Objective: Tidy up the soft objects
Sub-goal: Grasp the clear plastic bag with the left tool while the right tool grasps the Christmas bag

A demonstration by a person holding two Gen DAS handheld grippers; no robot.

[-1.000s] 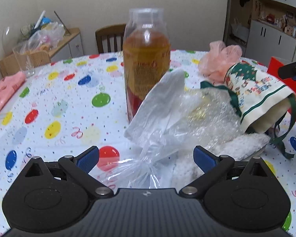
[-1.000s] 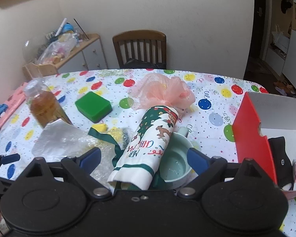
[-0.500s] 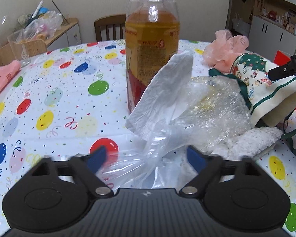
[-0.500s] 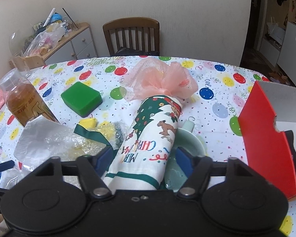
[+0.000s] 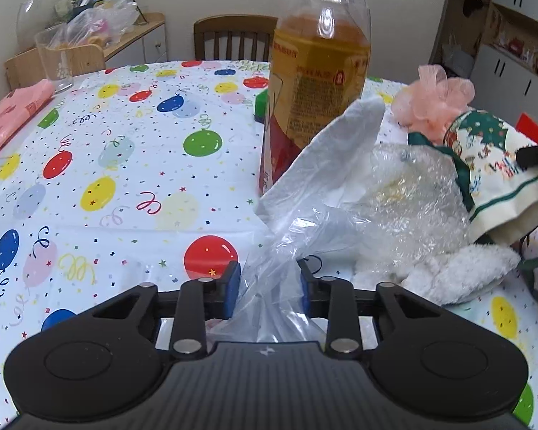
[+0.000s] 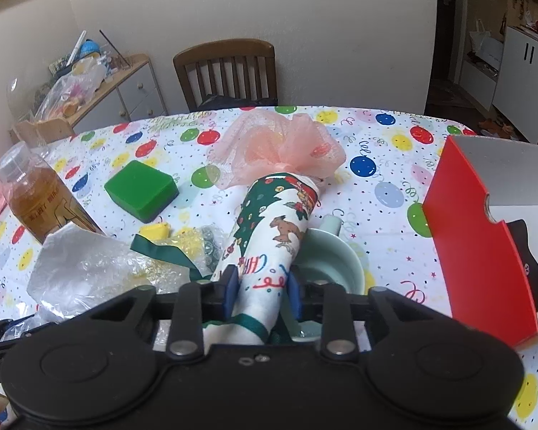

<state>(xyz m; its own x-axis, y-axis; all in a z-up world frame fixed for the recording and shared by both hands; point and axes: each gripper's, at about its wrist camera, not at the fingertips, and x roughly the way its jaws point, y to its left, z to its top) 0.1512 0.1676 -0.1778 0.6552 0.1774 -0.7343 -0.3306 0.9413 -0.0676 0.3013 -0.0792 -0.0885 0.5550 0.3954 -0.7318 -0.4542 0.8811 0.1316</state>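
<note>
The left tongs (image 5: 267, 292) are squeezing the thin neck of the clear plastic bag (image 5: 326, 193), which is lying on the desk (image 5: 125, 186) close in front. The right tongs (image 6: 262, 292) are pinching the rolled Christmas cloth (image 6: 272, 236), which is leaning over the green cup (image 6: 331, 261).

Just behind the bag, the tea bottle (image 5: 315, 82) is standing tall. If the bag is dragging against it, the bottle may be tipping over. The cloth's green ribbon (image 6: 161, 251) may be catching on things too.

Farther off, the red box (image 6: 484, 258) is sitting open on the right, and the left side of the desk is giving room to move.
</note>
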